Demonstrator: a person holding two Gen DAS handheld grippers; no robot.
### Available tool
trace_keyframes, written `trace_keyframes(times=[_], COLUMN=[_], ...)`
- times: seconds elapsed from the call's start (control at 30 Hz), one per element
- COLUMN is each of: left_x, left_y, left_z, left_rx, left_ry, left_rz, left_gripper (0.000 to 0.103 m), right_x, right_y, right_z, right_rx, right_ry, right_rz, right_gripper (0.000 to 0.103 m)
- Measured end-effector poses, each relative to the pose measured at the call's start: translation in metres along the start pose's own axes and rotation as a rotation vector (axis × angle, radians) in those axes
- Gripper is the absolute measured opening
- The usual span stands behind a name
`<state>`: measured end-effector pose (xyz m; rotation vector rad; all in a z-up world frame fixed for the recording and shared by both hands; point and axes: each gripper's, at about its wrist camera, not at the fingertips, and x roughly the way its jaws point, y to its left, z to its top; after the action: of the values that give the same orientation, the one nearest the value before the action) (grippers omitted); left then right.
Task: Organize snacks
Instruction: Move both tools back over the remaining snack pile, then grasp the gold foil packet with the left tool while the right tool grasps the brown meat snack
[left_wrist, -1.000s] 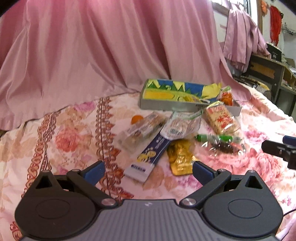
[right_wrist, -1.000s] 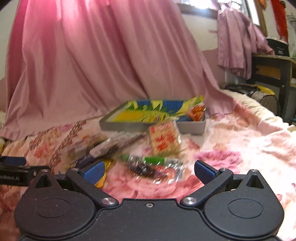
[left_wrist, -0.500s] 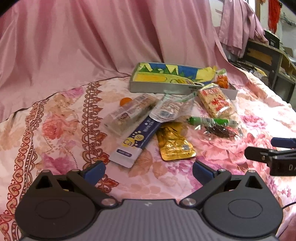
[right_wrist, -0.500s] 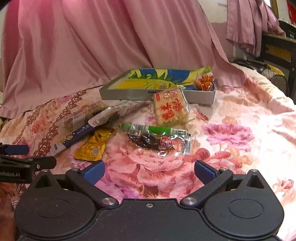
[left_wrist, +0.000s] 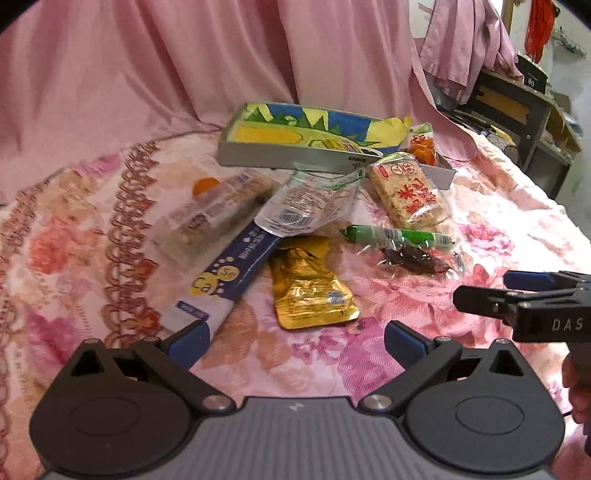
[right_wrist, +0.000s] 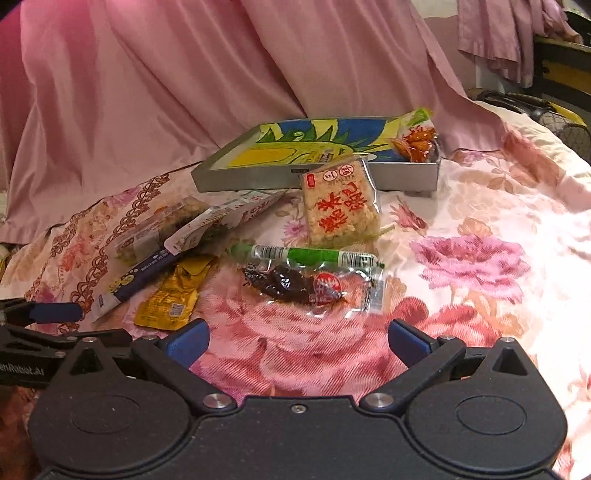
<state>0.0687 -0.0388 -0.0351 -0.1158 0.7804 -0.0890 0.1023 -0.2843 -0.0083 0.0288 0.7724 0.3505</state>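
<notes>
Several snack packets lie on a floral bedsheet. A gold pouch (left_wrist: 312, 291) (right_wrist: 171, 297) sits just ahead of my open left gripper (left_wrist: 295, 341). A dark blue stick pack (left_wrist: 225, 273), a clear bar packet (left_wrist: 212, 218) and a clear wrapper (left_wrist: 306, 208) lie left of centre. A rice cracker pack (right_wrist: 338, 203) leans by the grey tray (right_wrist: 251, 175). A green sausage stick (right_wrist: 306, 254) and a clear pack of dark dried meat (right_wrist: 306, 286) lie just ahead of my open right gripper (right_wrist: 297, 341). Both grippers hold nothing.
The tray (left_wrist: 280, 157) has a blue-and-yellow printed lining and holds an orange snack bag (right_wrist: 415, 142) at its right end. A pink curtain (left_wrist: 184, 66) hangs behind. A small orange object (left_wrist: 207, 184) lies beside the bar packet. Dark furniture (left_wrist: 517, 107) stands at far right.
Both grippers have tilted down and moved closer to the snack pile, which now appears larger and nearer. No packet has moved. Both grippers stay open.
</notes>
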Motion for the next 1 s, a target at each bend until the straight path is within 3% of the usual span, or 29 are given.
trace_keyframes(times=[0.3,0.5,0.83,1.0], left_x=[0.028,0.034,0.069,0.085], left_y=[0.003,-0.013,0.003,-0.001], left_z=[0.018,0.021,0.047,0.058], left_rx=[-0.064,-0.066,-0.111,-0.077], left_ry=[0.044,0.072,0.13,0.159], left_rz=[-0.064,-0.115,-0.021,0.02], left_gripper=[0.102,0.102,0.101,0.1], right_x=[0.027,0.037,0.066,0.077], right_y=[-0.017,-0.015,-0.017,-0.018], right_z=[0.009,0.011,0.014,0.017], right_rx=[-0.113,-0.248,-0.357,-0.382], right_ry=[0.05,0.026,0.011,-0.002], right_rz=[0.057,0.081,0.123,0.16], right_gripper=[0.102,0.102,0.102,0.102])
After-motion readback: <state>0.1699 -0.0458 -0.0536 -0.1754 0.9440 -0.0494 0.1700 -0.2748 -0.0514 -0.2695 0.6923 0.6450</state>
